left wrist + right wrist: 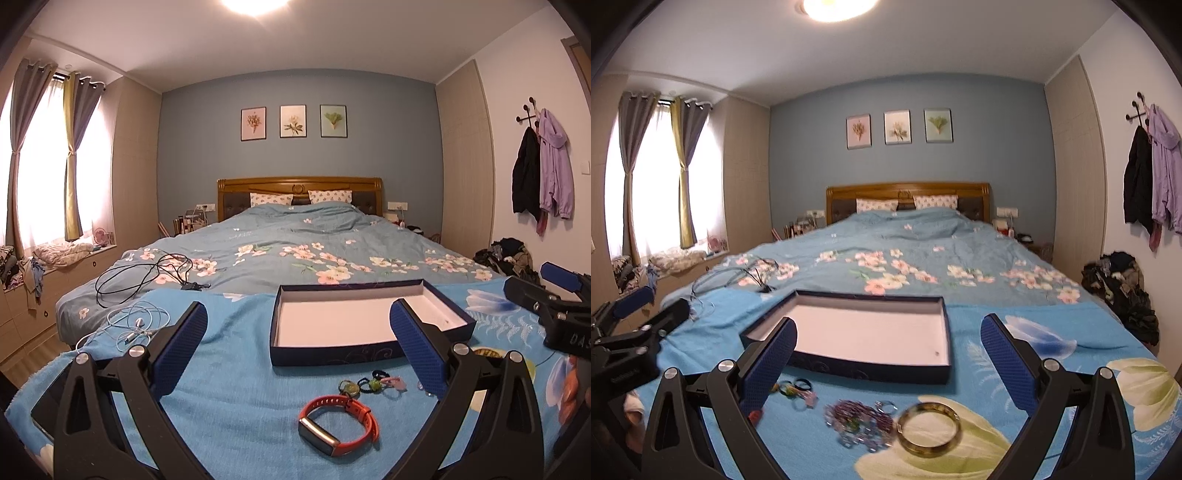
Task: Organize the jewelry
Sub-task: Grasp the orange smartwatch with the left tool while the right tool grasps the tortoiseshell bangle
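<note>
- A round ceiling lamp (255, 3) burns overhead, blown out to white at the top edge of both views.
- Daylight floods in through the window (40, 173) far off to the left of both grippers, overexposed; its curtains (75, 158) stand dark against it.
- The left wrist view is sharp: the orange watch (338, 424) just ahead of the left gripper (299, 350) is crisp and throws a soft shadow.
- The right wrist view is smeared by motion blur; the bangle (929, 430) and the bead heap (857, 424) between the fingers of the right gripper (888, 358) look doubled.
- Fisheye bending curves the walls, with black vignette in the corners.
</note>
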Demonstrator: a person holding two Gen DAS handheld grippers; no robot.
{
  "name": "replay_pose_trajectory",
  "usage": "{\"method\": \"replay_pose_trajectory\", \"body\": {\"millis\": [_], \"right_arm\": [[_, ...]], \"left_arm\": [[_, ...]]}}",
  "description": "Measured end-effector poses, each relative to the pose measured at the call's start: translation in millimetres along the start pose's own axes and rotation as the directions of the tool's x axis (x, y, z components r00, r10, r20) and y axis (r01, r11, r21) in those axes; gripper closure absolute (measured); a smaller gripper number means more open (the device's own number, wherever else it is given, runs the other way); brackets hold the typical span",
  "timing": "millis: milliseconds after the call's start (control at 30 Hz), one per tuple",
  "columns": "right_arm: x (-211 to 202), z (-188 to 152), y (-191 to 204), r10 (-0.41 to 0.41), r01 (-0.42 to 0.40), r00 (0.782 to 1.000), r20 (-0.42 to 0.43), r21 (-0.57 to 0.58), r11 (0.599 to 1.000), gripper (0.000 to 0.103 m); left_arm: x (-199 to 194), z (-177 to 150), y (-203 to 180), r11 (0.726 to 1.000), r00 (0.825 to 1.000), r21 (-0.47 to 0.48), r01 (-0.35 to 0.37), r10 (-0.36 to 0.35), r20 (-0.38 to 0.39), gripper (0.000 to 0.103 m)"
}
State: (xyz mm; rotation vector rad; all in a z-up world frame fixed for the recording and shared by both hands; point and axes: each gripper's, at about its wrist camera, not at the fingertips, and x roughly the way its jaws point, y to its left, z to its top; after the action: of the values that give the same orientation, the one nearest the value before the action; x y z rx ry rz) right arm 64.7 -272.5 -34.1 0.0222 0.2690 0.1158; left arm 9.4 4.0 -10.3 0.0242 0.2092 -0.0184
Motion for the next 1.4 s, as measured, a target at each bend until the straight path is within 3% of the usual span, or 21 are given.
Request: {"method": "replay_pose_trajectory", "body": {"millis": [100,233,333,467,567,733,800,900,1000,1100,1167,1233,1400], "right_arm": [[13,-4,-17,-0.008,0.012,0.994,-0.107,0.03,0.999,0.007],[37,-21,-32,-0.05,0.048,0.954,-0.294,-0.014,0.999,0.007],[50,-37,-38,-0.051,0.039,0.914,-0.401,-0.038,0.999,0.007],[56,-47,-44,-0.013,-0.003,0.886,-0.463,-0.033,0.999,0.011],[63,-50,-47,-0.002,-0.02,0.867,-0.499,-0.039,0.999,0.026],[79,-52,-64,0.076,-0.054,0.825,-0.561,0.056,0.997,0.046],[83,-51,-70,0.106,-0.066,0.816,-0.569,0.09,0.994,0.048],[89,-48,-73,0.107,-0.065,0.81,-0.576,0.092,0.994,0.054],[94,-47,-73,0.095,-0.064,0.806,-0.585,0.073,0.995,0.06],[97,-47,-70,0.076,-0.068,0.804,-0.59,0.036,0.997,0.069],[98,-47,-69,0.066,-0.066,0.804,-0.59,0.023,0.998,0.079],[99,-46,-71,0.07,-0.067,0.803,-0.591,0.027,0.997,0.091],[98,-47,-76,0.084,-0.063,0.805,-0.587,0.055,0.996,0.097]], "left_arm": [[7,-3,7,1.0,0.999,0.0,0.009,-0.009,-0.042,0.006],[26,-11,20,0.999,0.988,0.001,0.041,-0.04,-0.147,0.006],[44,-21,28,0.996,0.963,-0.003,0.091,-0.089,-0.255,0.006],[66,-34,31,0.989,0.919,0.003,0.149,-0.138,-0.37,0.011],[77,-40,26,0.985,0.9,0.041,0.169,-0.137,-0.414,0.02],[98,-49,18,0.97,0.843,0.075,0.233,-0.163,-0.513,0.038],[102,-49,13,0.962,0.831,0.091,0.257,-0.172,-0.529,0.043],[105,-47,7,0.943,0.807,0.096,0.32,-0.218,-0.55,0.049],[110,-47,-3,0.92,0.792,0.151,0.361,-0.218,-0.57,0.056],[113,-50,-14,0.897,0.78,0.197,0.395,-0.214,-0.588,0.056],[115,-53,-15,0.897,0.774,0.201,0.394,-0.206,-0.599,0.06],[116,-56,-15,0.901,0.76,0.18,0.394,-0.209,-0.616,0.071],[108,-58,-6,0.93,0.751,0.123,0.345,-0.196,-0.63,0.072]]}}
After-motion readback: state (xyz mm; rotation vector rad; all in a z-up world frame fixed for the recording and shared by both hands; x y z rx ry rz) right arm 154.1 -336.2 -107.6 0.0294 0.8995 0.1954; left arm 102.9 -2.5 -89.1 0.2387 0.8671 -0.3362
